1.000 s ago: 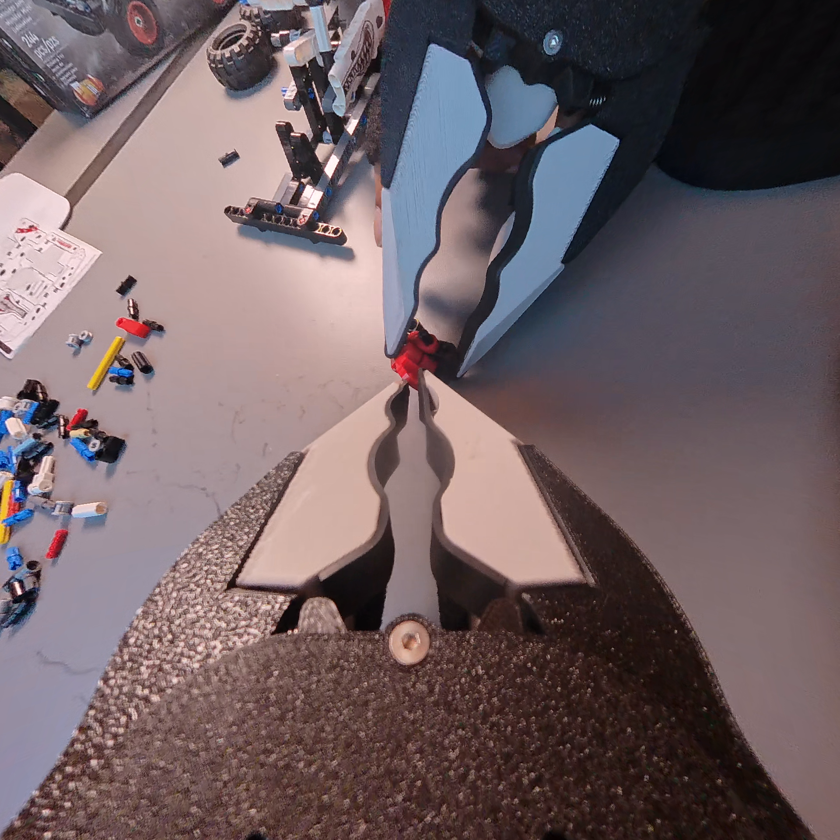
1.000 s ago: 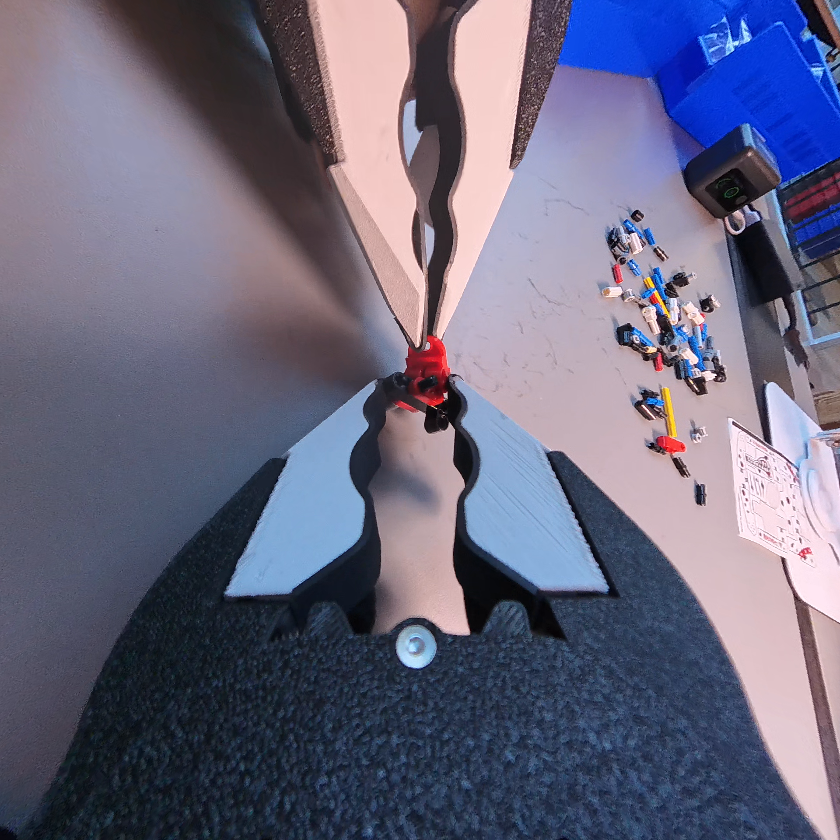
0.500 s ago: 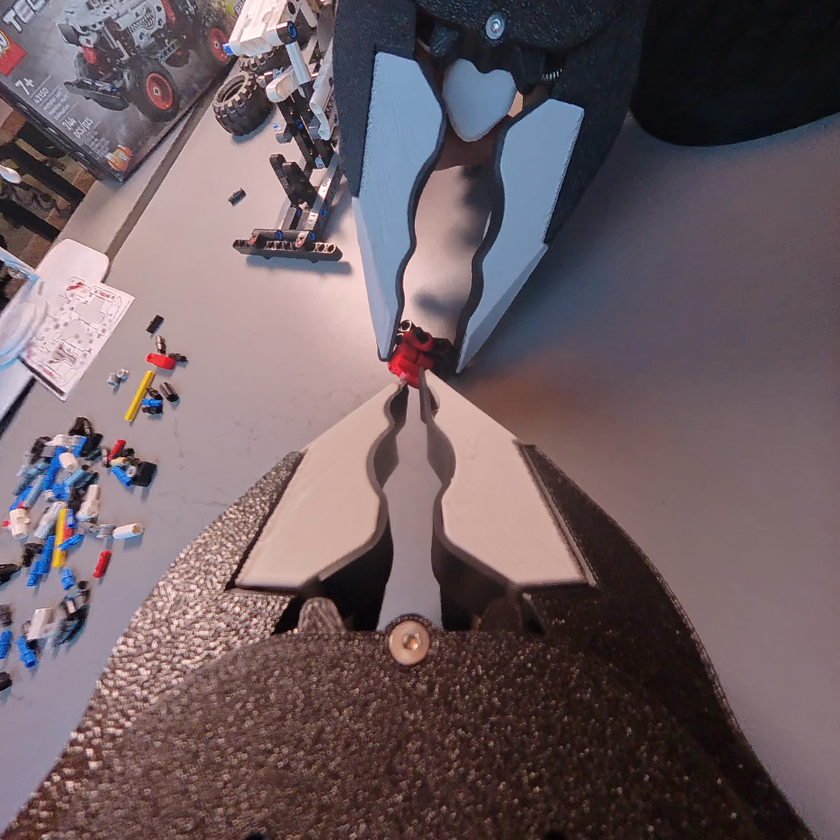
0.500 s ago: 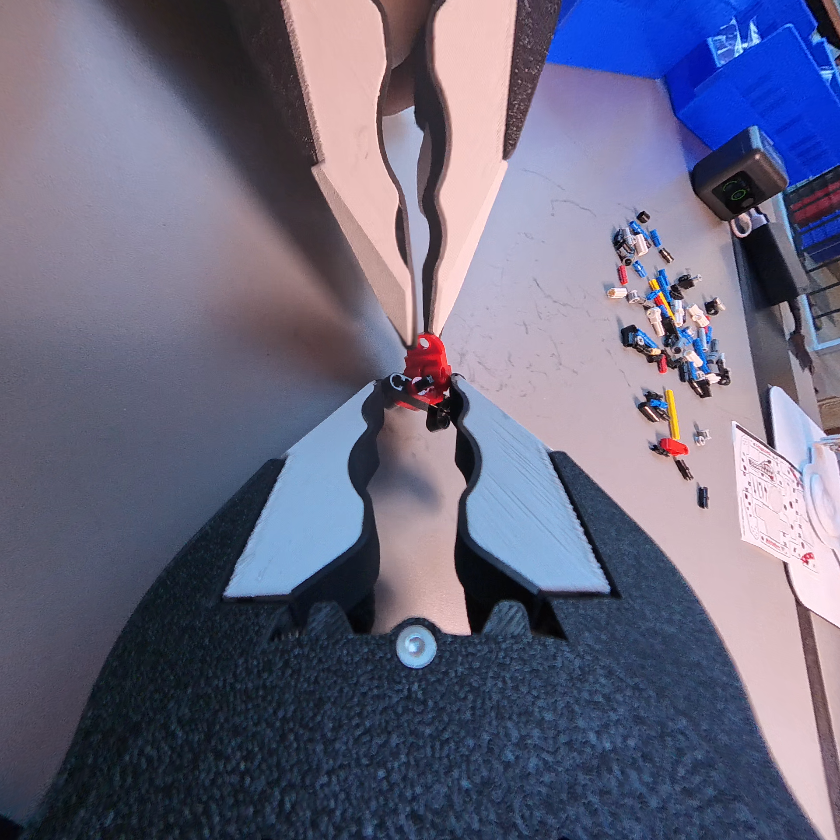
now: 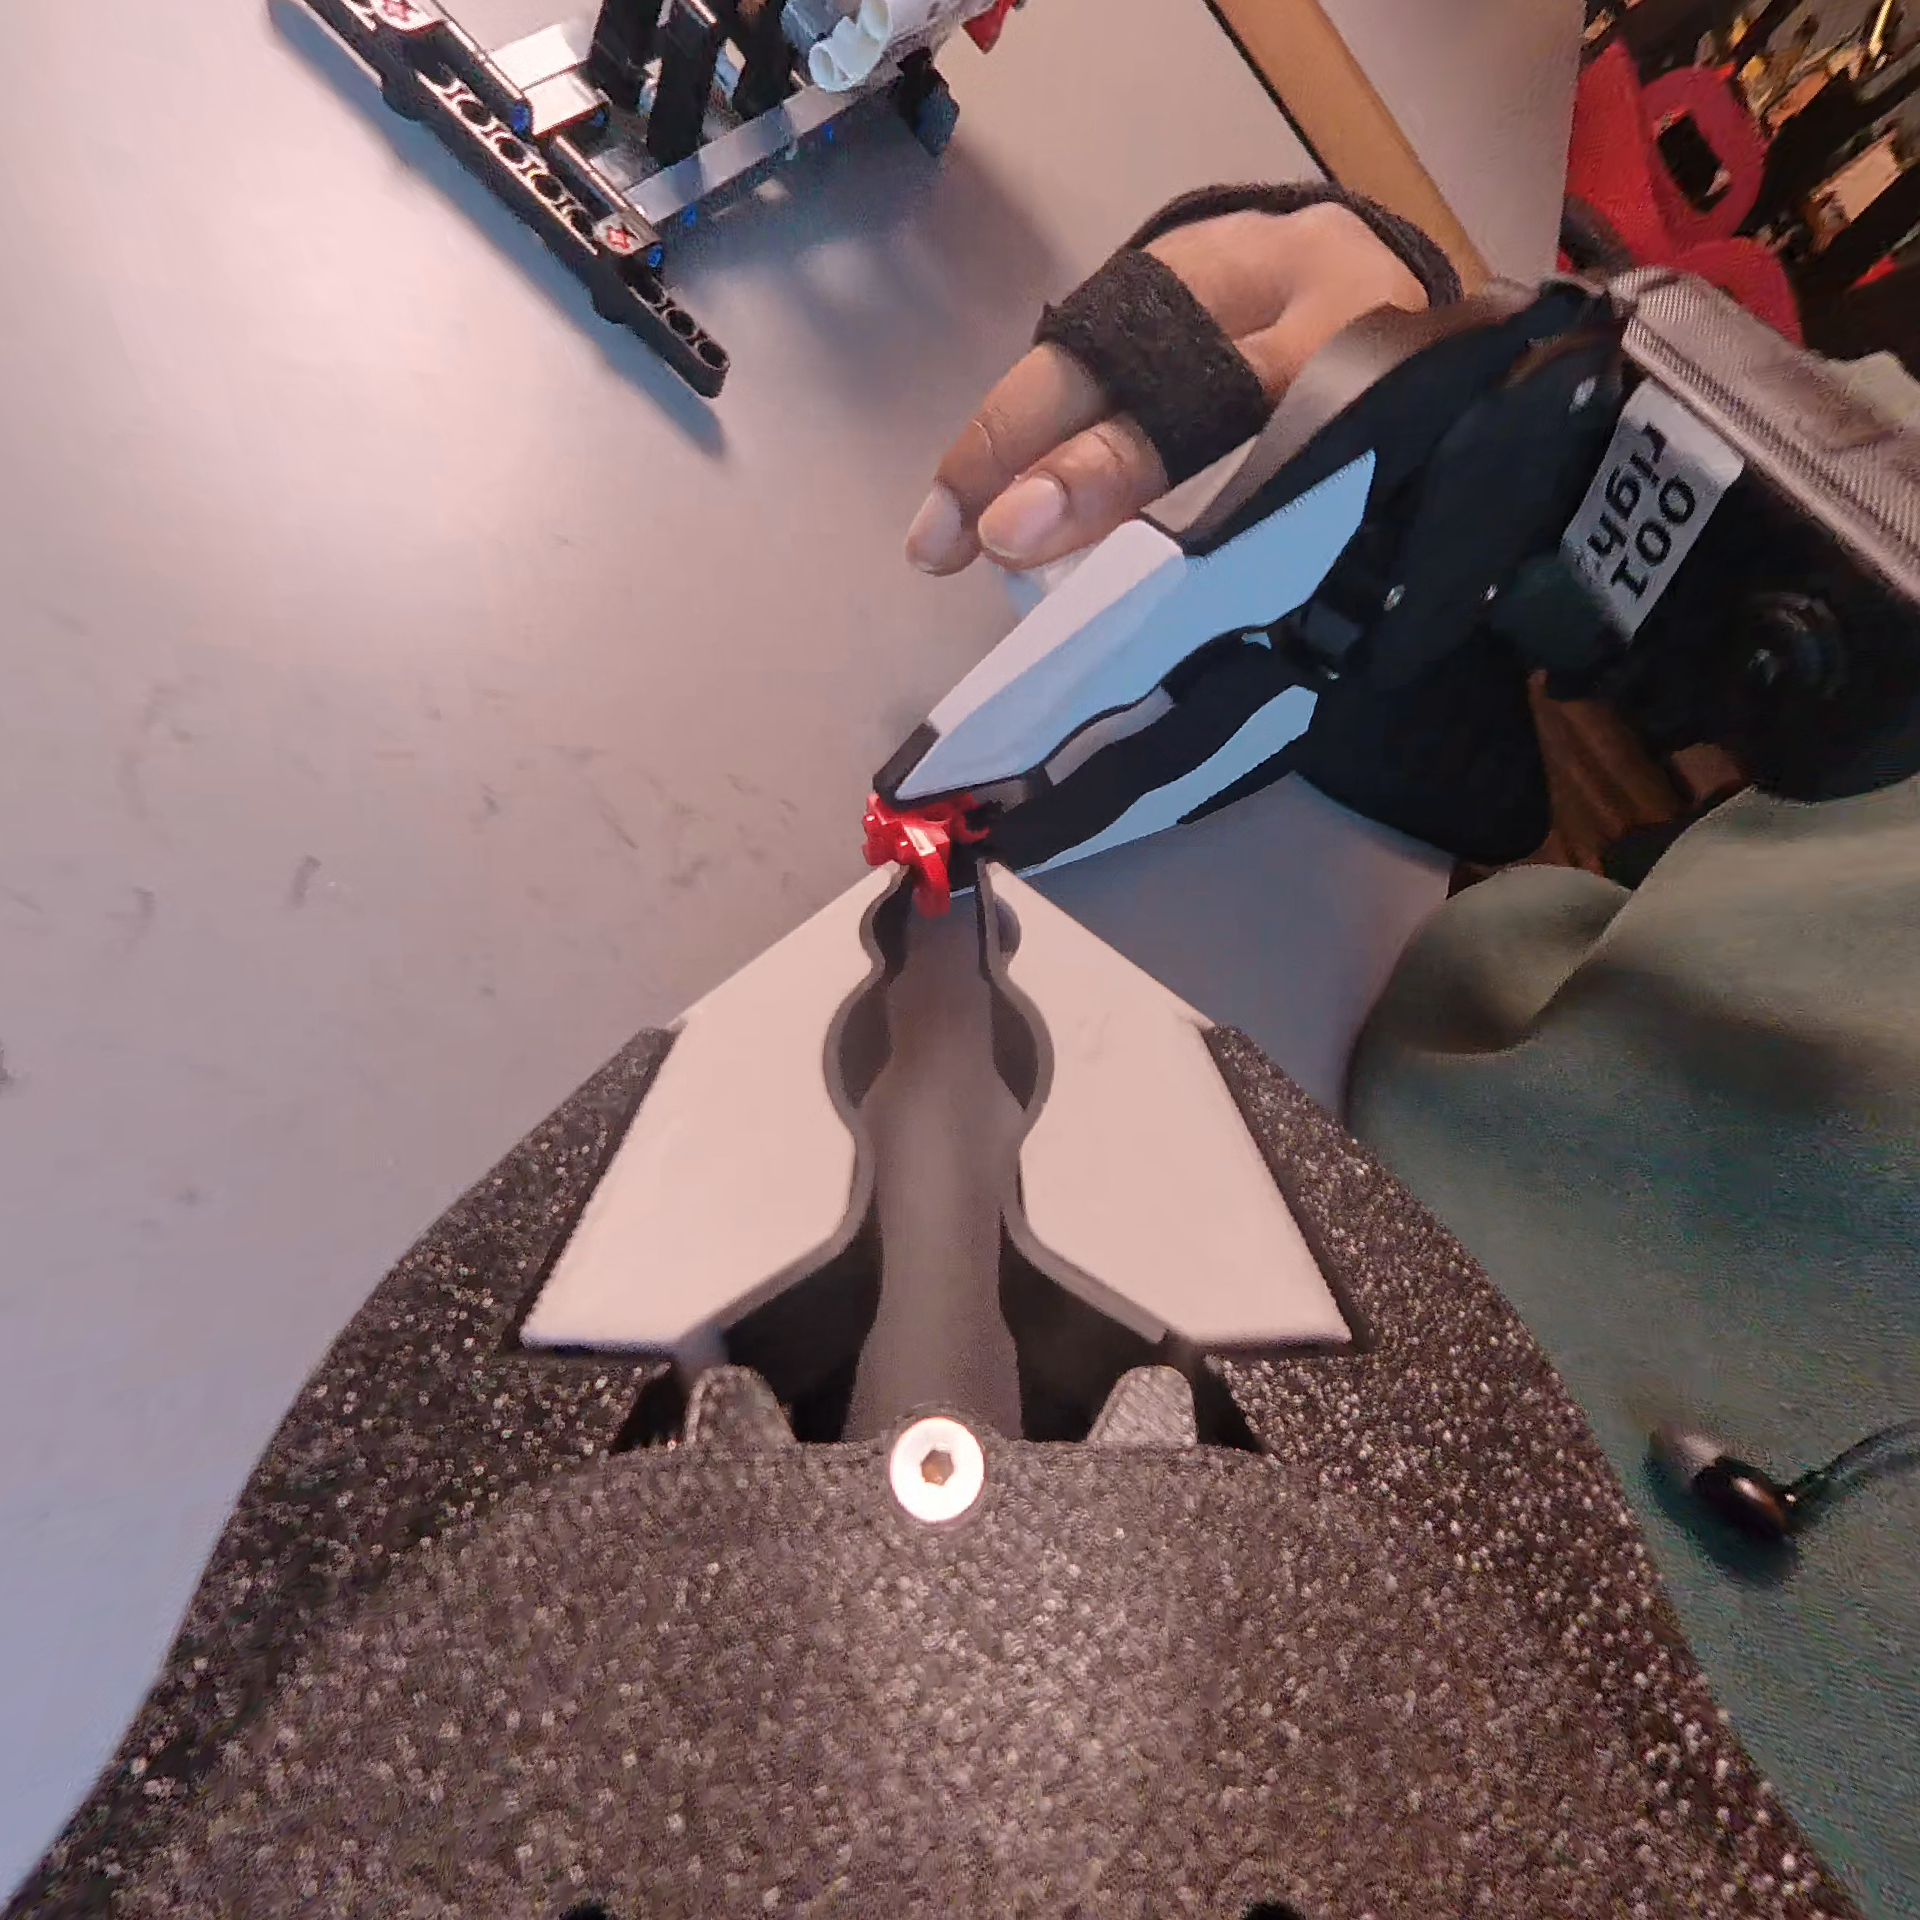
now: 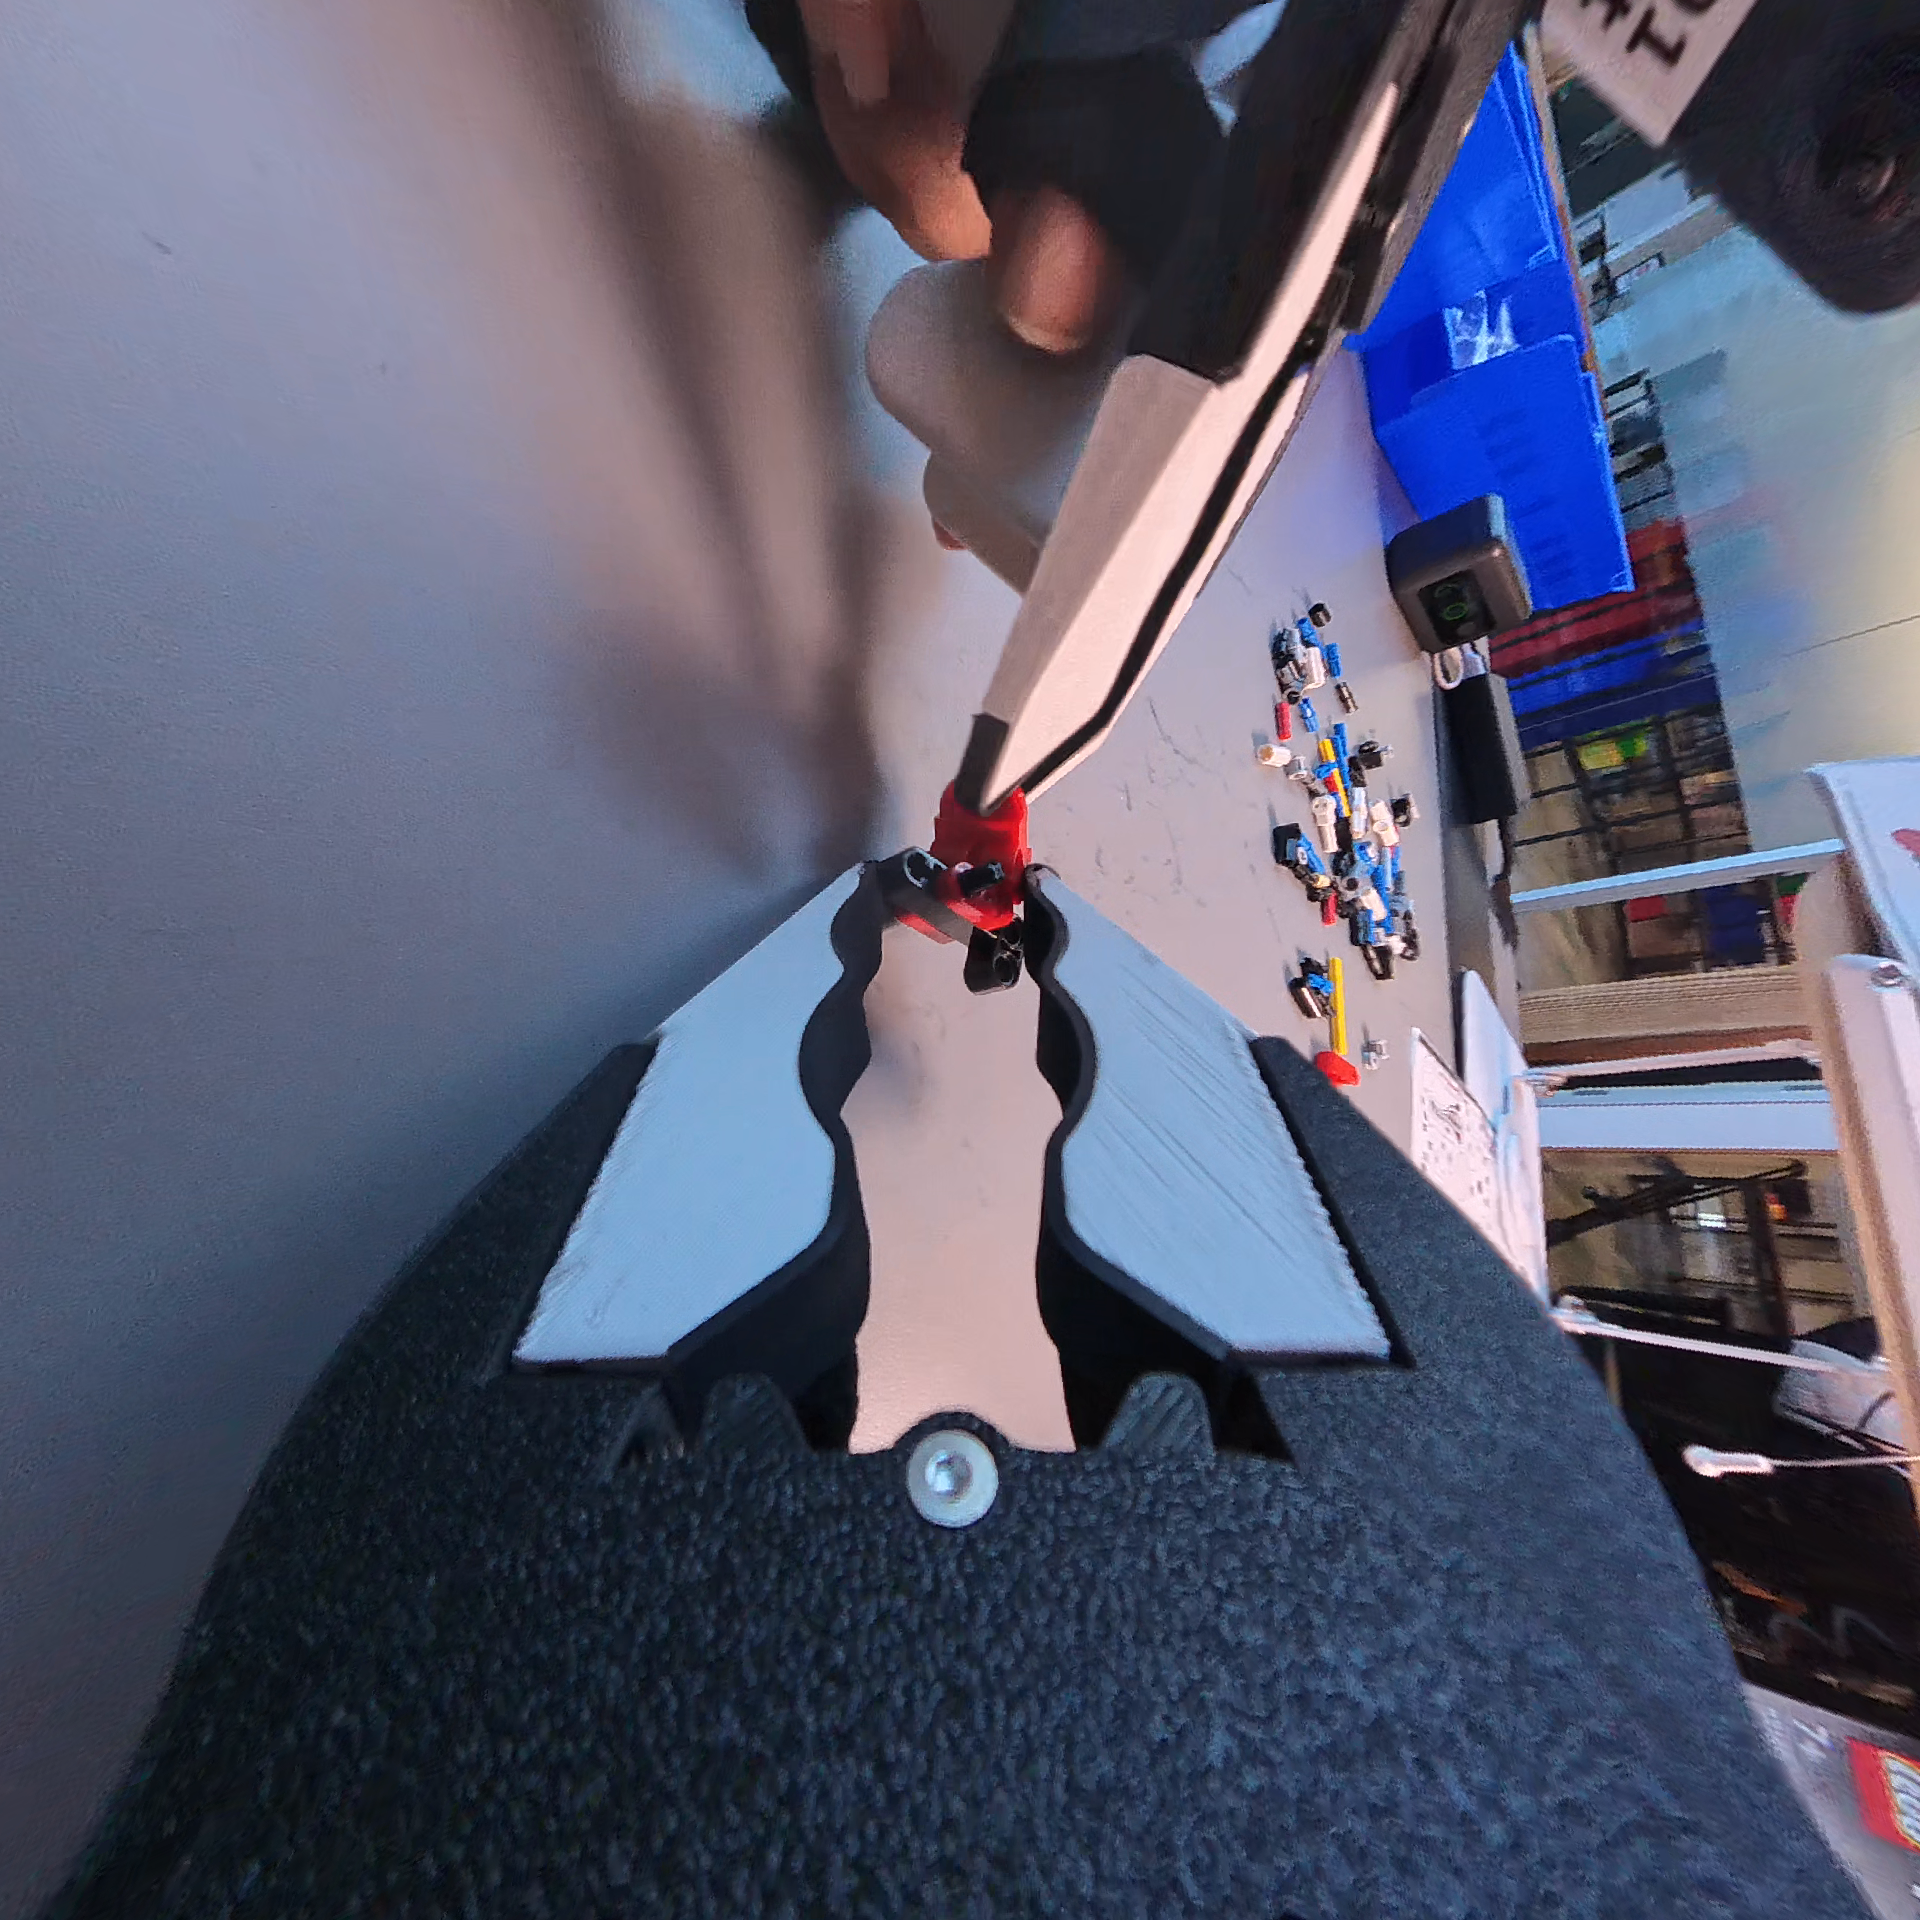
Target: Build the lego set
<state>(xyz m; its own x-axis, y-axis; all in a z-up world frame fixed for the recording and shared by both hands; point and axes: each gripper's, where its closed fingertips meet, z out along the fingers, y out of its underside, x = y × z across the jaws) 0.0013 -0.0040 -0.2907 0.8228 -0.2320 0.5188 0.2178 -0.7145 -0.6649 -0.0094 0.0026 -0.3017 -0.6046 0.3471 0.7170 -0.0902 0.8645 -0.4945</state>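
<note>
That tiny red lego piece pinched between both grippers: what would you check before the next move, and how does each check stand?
1. Left gripper shut on the small red plastic lego piece: ok.
2. Right gripper shut on its red-and-black end: ok.
3. Piece lifted off the grey table: ok.
4. Parts fully pressed together: cannot tell.
5. Half-built black-and-grey lego frame out of the way: ok.
6. Loose pile of small coloured lego parts undisturbed: ok.

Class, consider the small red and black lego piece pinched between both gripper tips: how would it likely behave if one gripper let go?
The red and black lego piece is tiny and looks rigid, so probably light and stiff. Pinched only at the tips by the left gripper and right gripper, it might pivot or slip. Its black pins could perhaps pull apart.
</note>
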